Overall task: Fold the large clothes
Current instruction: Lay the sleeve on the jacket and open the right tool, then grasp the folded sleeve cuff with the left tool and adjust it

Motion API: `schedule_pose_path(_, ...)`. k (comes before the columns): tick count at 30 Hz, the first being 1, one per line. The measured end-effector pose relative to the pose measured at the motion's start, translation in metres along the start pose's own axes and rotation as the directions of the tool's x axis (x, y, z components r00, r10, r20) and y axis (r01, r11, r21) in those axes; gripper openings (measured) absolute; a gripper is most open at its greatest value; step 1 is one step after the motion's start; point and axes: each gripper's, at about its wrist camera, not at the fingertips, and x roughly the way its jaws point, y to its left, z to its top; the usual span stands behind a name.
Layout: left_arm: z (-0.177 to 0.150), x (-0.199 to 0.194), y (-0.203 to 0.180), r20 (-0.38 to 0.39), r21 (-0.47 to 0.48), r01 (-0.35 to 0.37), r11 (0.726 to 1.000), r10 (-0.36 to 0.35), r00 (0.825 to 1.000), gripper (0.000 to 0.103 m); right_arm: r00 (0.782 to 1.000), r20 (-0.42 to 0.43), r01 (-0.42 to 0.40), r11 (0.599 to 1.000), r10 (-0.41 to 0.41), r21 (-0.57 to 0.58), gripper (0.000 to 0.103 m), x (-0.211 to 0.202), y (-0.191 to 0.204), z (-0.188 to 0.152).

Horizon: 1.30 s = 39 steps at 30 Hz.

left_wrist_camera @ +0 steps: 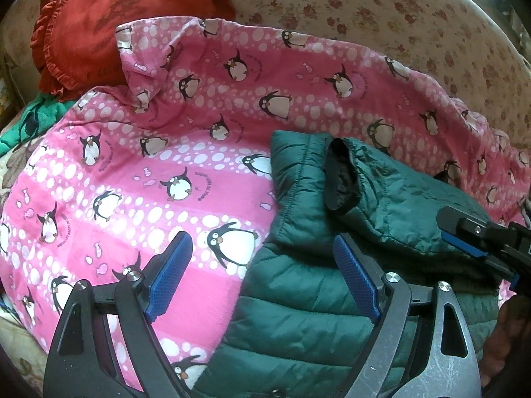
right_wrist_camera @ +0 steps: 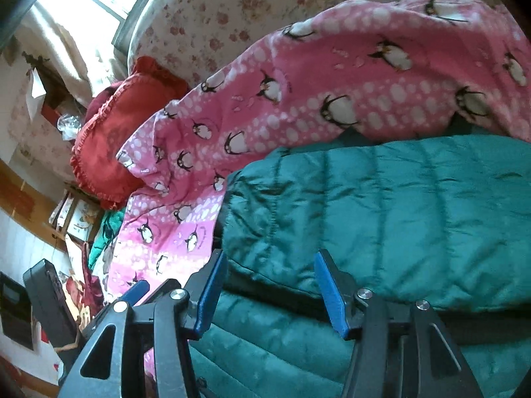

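Note:
A dark green quilted puffer jacket (left_wrist_camera: 298, 298) lies on a pink penguin blanket (left_wrist_camera: 132, 179). One sleeve (left_wrist_camera: 391, 195) with a black-lined cuff (left_wrist_camera: 338, 179) is folded across the body. My left gripper (left_wrist_camera: 262, 265) is open and empty, just above the jacket's left edge. My right gripper (left_wrist_camera: 464, 235) enters from the right, resting against the folded sleeve. In the right wrist view my right gripper (right_wrist_camera: 268, 285) is open over the folded jacket (right_wrist_camera: 381, 215), holding nothing.
A red ruffled cushion (left_wrist_camera: 126, 20) lies at the blanket's far corner. A green garment (left_wrist_camera: 36, 116) lies at the left edge. The floral bed sheet (left_wrist_camera: 365, 10) runs behind. A shelf with clutter (right_wrist_camera: 76, 215) stands beside the bed.

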Motion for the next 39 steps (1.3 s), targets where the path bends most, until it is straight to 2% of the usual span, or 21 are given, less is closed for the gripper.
schedule_pose_path(6,-0.003,-0.004,-0.012,0.0,0.024,0.008,1.0,-0.008,1.0,0.087,1.0,0.008,0.008,0.999,-0.008,0.033,0.053,-0.016,-0.018,-0.008)
schedule_pose_path(10,-0.002,-0.006,-0.015,-0.003,0.012,0.067,0.998,-0.067,0.998,0.087,1.0,0.013,0.012,0.999,-0.013,0.035,0.053,-0.029,-0.024,-0.014)
schedule_pose_path(16,0.009,0.003,-0.016,-0.017,-0.07,0.178,0.982,-0.18,0.984,0.087,0.998,0.055,0.039,0.999,-0.038,-0.016,0.053,-0.069,-0.03,-0.024)
schedule_pose_path(26,0.018,0.045,-0.045,-0.1,-0.075,0.187,0.98,-0.194,0.976,0.087,0.986,0.114,0.126,0.992,-0.126,0.006,0.053,-0.135,-0.08,-0.039)
schedule_pose_path(28,0.019,0.05,-0.051,-0.096,-0.06,0.191,0.98,-0.196,0.976,0.086,0.983,0.123,0.137,0.99,-0.138,0.018,0.053,-0.146,-0.089,-0.043)
schedule_pose_path(30,0.021,0.052,-0.059,-0.09,-0.031,0.188,0.982,-0.191,0.978,0.076,0.98,0.132,0.147,0.989,-0.15,0.029,0.053,-0.156,-0.098,-0.045)
schedule_pose_path(31,0.021,0.054,-0.064,-0.093,-0.009,0.179,0.984,-0.179,0.979,0.06,0.978,0.139,0.154,0.987,-0.158,0.037,0.053,-0.161,-0.104,-0.047)
schedule_pose_path(32,0.022,0.056,-0.07,-0.098,0.017,0.157,0.987,-0.155,0.983,0.048,0.975,0.146,0.163,0.985,-0.169,0.049,0.053,-0.166,-0.11,-0.047)
schedule_pose_path(33,0.022,0.057,-0.072,-0.093,0.026,0.147,0.989,-0.144,0.985,0.042,0.971,0.155,0.171,0.983,-0.179,0.064,0.053,-0.171,-0.116,-0.048)
schedule_pose_path(34,0.021,0.058,-0.074,-0.087,0.031,0.149,0.988,-0.146,0.985,0.026,0.969,0.164,0.175,0.981,-0.186,0.081,0.053,-0.176,-0.123,-0.048)
schedule_pose_path(37,0.025,0.055,-0.075,-0.086,0.016,0.173,0.985,-0.171,0.982,0.017,0.961,0.184,0.182,0.975,-0.204,0.13,0.053,-0.186,-0.137,-0.048)
schedule_pose_path(39,0.032,0.046,-0.073,-0.048,0.024,0.175,0.984,-0.173,0.984,0.016,0.956,0.196,0.191,0.97,-0.218,0.148,0.053,-0.19,-0.142,-0.048)
